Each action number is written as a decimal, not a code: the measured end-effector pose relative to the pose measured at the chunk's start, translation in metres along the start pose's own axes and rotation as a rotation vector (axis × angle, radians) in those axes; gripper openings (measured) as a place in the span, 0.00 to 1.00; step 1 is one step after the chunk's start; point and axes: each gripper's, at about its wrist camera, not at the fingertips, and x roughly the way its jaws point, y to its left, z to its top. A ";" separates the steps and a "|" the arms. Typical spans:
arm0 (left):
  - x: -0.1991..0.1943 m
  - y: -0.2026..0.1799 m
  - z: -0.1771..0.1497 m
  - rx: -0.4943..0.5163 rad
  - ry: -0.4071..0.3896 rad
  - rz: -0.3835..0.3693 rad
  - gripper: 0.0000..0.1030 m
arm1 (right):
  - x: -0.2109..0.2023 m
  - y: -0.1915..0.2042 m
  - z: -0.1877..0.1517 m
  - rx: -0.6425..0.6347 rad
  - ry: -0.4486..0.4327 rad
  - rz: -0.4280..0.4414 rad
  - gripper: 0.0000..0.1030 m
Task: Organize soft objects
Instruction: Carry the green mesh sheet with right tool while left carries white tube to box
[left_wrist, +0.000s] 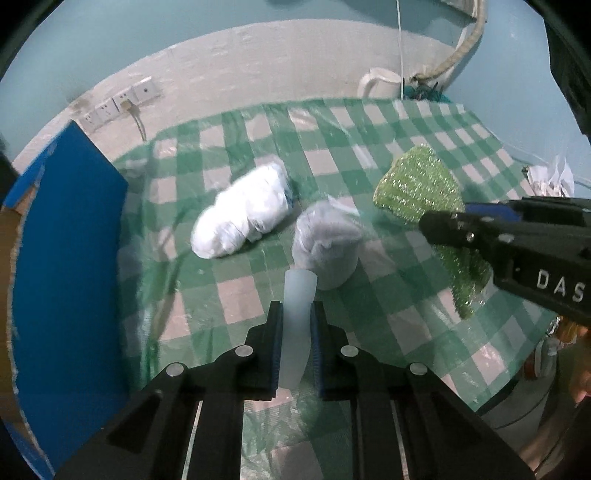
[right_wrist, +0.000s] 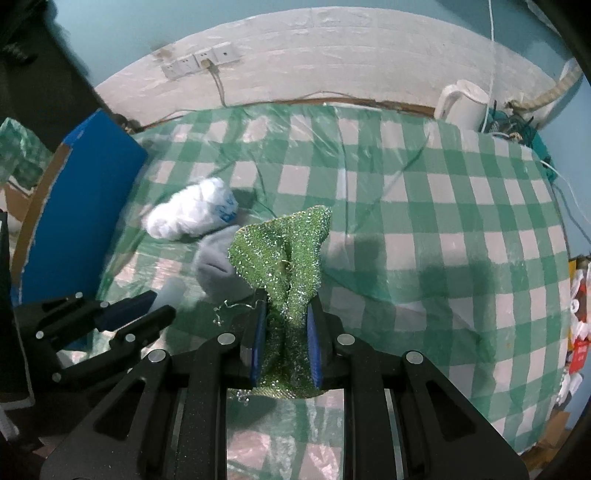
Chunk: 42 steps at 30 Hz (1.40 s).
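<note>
My left gripper (left_wrist: 297, 306) is shut on a pale, translucent soft piece (left_wrist: 298, 325) that stands up between its pads. Just beyond it, a grey wrapped bundle (left_wrist: 327, 247) and a white wrapped bundle (left_wrist: 243, 212) lie on the green checked tablecloth (left_wrist: 369, 122). My right gripper (right_wrist: 286, 299) is shut on a sparkly green cloth (right_wrist: 284, 254), which it holds above the table; the cloth's top flares out past the fingertips. In the right wrist view the left gripper (right_wrist: 155, 306) sits low on the left, beside the grey bundle (right_wrist: 216, 266) and the white bundle (right_wrist: 192, 212).
A blue cardboard box (left_wrist: 70, 258) stands along the table's left side. A white kettle (right_wrist: 461, 105) and tangled cables sit at the back right corner. Wall sockets (right_wrist: 199, 61) are behind the table. Crumpled paper (left_wrist: 550, 177) lies off the right edge.
</note>
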 end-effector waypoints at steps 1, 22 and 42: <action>-0.004 0.000 -0.001 -0.001 -0.011 0.007 0.14 | -0.002 0.003 0.001 -0.005 -0.005 0.003 0.17; -0.067 0.030 0.000 -0.058 -0.128 0.091 0.14 | -0.049 0.052 0.014 -0.101 -0.101 0.045 0.17; -0.098 0.078 -0.009 -0.150 -0.182 0.153 0.14 | -0.075 0.103 0.029 -0.168 -0.161 0.083 0.17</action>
